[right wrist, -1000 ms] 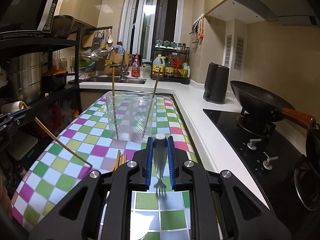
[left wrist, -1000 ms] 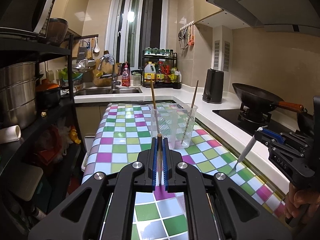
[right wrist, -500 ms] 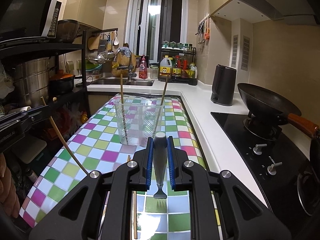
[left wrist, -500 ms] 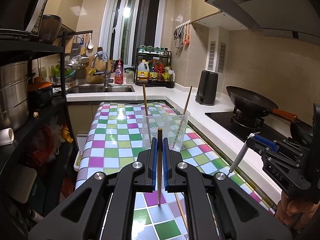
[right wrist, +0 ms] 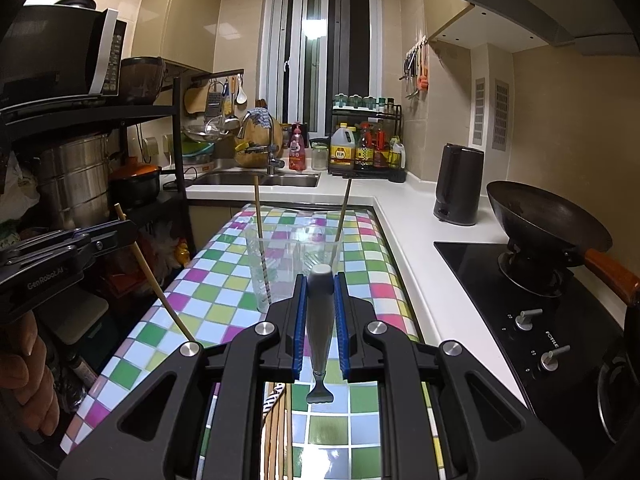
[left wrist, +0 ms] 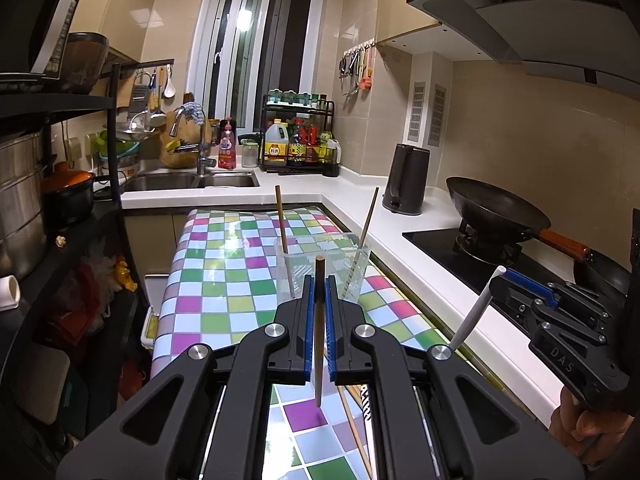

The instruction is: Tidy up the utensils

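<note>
My left gripper (left wrist: 319,296) is shut on a wooden chopstick (left wrist: 319,332), held upright above the checkered table. My right gripper (right wrist: 320,300) is shut on a grey-handled fork (right wrist: 319,320), tines pointing down toward me. A clear plastic cup (left wrist: 322,268) stands ahead on the table with two chopsticks (left wrist: 282,224) leaning in it; it also shows in the right wrist view (right wrist: 292,268). More chopsticks (right wrist: 276,432) lie on the table under the right gripper. The right gripper with the fork's handle (left wrist: 476,312) shows at the right of the left wrist view. The left gripper with its chopstick (right wrist: 152,276) shows at the left of the right wrist view.
The checkered table (left wrist: 224,280) runs between a black shelf rack with pots (left wrist: 24,208) on the left and a white counter (left wrist: 420,248) on the right. A kettle (left wrist: 406,180), a wok on a stove (left wrist: 496,208) and a sink (left wrist: 192,180) are beyond.
Both grippers have risen and drawn back from the table, each keeping its utensil. The cup now looks farther off and lower in both views.
</note>
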The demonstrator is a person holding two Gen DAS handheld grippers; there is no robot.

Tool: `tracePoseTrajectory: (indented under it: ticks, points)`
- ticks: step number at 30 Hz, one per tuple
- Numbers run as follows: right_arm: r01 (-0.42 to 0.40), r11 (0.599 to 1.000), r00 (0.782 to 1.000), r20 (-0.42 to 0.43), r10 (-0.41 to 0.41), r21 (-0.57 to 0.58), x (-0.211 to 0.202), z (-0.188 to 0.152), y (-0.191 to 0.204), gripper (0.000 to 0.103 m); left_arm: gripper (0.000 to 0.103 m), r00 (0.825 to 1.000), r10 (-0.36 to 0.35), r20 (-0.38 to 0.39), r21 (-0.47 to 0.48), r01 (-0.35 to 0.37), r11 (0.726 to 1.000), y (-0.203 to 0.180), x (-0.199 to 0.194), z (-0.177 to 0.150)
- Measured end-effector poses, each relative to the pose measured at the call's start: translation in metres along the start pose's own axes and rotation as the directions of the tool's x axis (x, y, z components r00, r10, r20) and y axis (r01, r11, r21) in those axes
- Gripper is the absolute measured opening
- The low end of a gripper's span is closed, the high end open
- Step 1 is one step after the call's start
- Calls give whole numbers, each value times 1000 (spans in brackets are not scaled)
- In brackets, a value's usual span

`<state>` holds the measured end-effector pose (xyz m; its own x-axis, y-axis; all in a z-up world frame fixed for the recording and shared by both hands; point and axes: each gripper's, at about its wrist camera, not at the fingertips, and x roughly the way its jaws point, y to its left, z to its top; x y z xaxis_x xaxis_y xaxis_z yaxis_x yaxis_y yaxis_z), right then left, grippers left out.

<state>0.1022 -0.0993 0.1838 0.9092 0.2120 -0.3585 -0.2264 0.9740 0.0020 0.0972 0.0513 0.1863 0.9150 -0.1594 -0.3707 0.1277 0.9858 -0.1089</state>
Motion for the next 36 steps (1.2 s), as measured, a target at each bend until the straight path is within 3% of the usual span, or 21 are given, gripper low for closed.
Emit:
tracePoseTrajectory:
  ticks: [7,8,14,20,26,32,36]
  points:
    - [-10,1000,999,35,10,9,8,32,-6,12,5,999,-29,-28,5,30,1000,5,18,33]
    - [-12,1000,999,35,11,13,10,35,-7,0,5,999,-30,-26,7,30,1000,6,20,38]
    - [-5,1000,1000,23,4,31,17,36,-13,0,5,999,-38,-22,17,38,999,3,22,39]
    - [-33,995,995,-88,41,89,34,11,-28,0,5,999,-37,-39,-5,37,999,10,23,28]
    - [-82,982,964,-236,120,168,69,-38,-27,4,5,998,-28,-52,-21,27,999,12,23,8]
    - [-98,979,941,-304,150,179,85,-78,-13,5,5,998,-24,-60,-9,23,1000,9,18,-7]
    - [-93,970,919,-355,170,223,93,-105,-8,28,5,998,-28,-57,-21,26,999,9,12,-14]
